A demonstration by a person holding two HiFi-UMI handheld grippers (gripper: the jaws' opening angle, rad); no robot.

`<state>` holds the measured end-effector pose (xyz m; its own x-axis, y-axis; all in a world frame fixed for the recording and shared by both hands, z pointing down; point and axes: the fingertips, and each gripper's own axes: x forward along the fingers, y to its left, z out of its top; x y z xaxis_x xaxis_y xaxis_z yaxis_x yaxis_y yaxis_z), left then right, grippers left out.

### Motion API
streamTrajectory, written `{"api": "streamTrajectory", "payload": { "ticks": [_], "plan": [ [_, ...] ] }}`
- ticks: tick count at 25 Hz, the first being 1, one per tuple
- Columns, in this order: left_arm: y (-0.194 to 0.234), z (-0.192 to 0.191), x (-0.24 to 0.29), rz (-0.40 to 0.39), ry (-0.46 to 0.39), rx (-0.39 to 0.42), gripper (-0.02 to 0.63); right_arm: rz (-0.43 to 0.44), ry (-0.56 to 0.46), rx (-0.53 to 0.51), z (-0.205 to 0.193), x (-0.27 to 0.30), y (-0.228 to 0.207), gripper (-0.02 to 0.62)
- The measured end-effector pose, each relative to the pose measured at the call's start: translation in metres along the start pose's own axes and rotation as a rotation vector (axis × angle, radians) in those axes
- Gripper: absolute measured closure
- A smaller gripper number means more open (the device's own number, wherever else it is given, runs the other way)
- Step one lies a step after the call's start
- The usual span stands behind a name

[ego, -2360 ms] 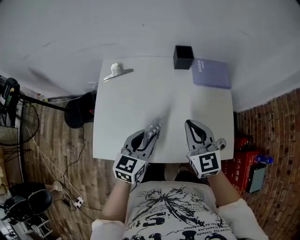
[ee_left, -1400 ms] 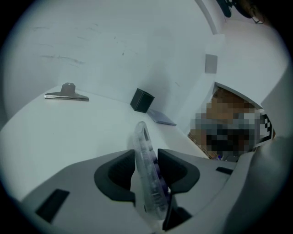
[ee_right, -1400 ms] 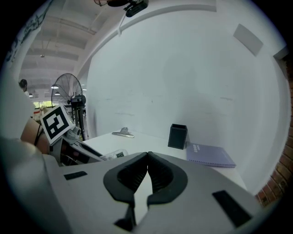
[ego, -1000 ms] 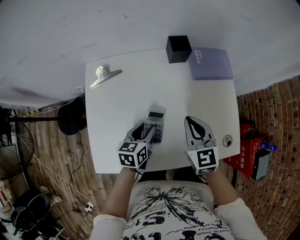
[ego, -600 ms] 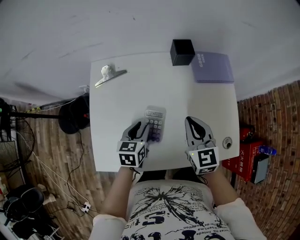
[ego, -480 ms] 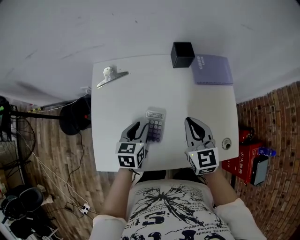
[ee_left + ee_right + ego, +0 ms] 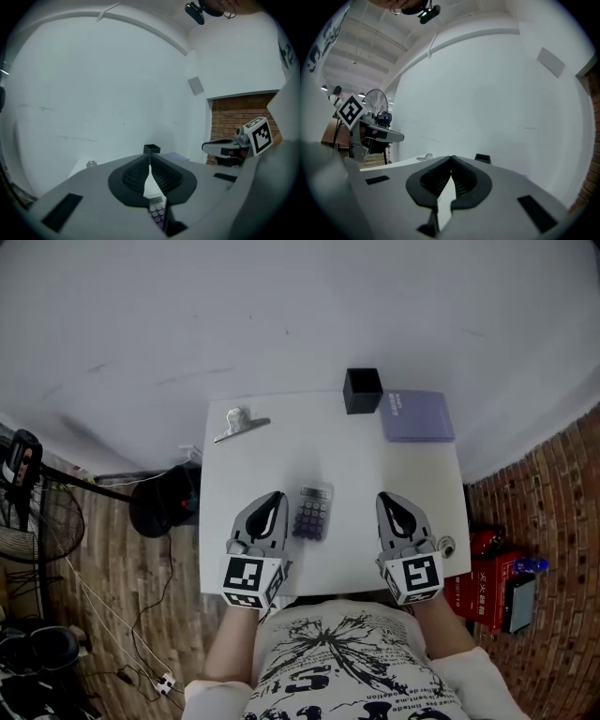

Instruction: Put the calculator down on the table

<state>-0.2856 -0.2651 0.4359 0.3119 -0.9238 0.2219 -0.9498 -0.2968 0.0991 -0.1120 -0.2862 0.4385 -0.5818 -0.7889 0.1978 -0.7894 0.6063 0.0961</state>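
The calculator (image 7: 312, 512), silver with purple keys, lies flat on the white table (image 7: 366, 470), between the two grippers. My left gripper (image 7: 275, 495) hovers just left of it, apart from it; its jaws are closing, the tips nearly meet and nothing is between them. In the left gripper view the calculator (image 7: 157, 213) peeks out below the left gripper (image 7: 149, 158). My right gripper (image 7: 384, 497) is held to the calculator's right, shut and empty. In the right gripper view the right gripper (image 7: 451, 159) has its tips touching.
A black open box (image 7: 363, 390) and a purple notebook (image 7: 417, 415) sit at the table's far right. A metal clip (image 7: 240, 423) lies at the far left corner. A small round object (image 7: 444, 546) sits at the near right edge. A fan stands on the floor to the left.
The left gripper has let go of the calculator, moved off to its left, lifted and drawn its jaws together. The right gripper has also lifted. The calculator stays on the table.
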Motion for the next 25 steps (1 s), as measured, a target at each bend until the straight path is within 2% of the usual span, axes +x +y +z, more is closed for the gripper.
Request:
{"api": "streamTrajectory", "payload": {
  "ticks": [5,12,25],
  "plan": [
    [-0.019,0.032,-0.023,-0.051,-0.081,0.048,0.592,0.031,-0.043,-0.064,0.017,-0.016,0.007,0.581],
    [-0.035,0.053,-0.037,-0.114,-0.129,0.107,0.592,0.048,-0.083,-0.033,0.036,-0.016,0.005,0.583],
    [-0.028,0.052,-0.04,-0.116,-0.127,0.117,0.592,0.068,-0.081,-0.055,0.042,-0.008,0.01,0.583]
  ]
}}
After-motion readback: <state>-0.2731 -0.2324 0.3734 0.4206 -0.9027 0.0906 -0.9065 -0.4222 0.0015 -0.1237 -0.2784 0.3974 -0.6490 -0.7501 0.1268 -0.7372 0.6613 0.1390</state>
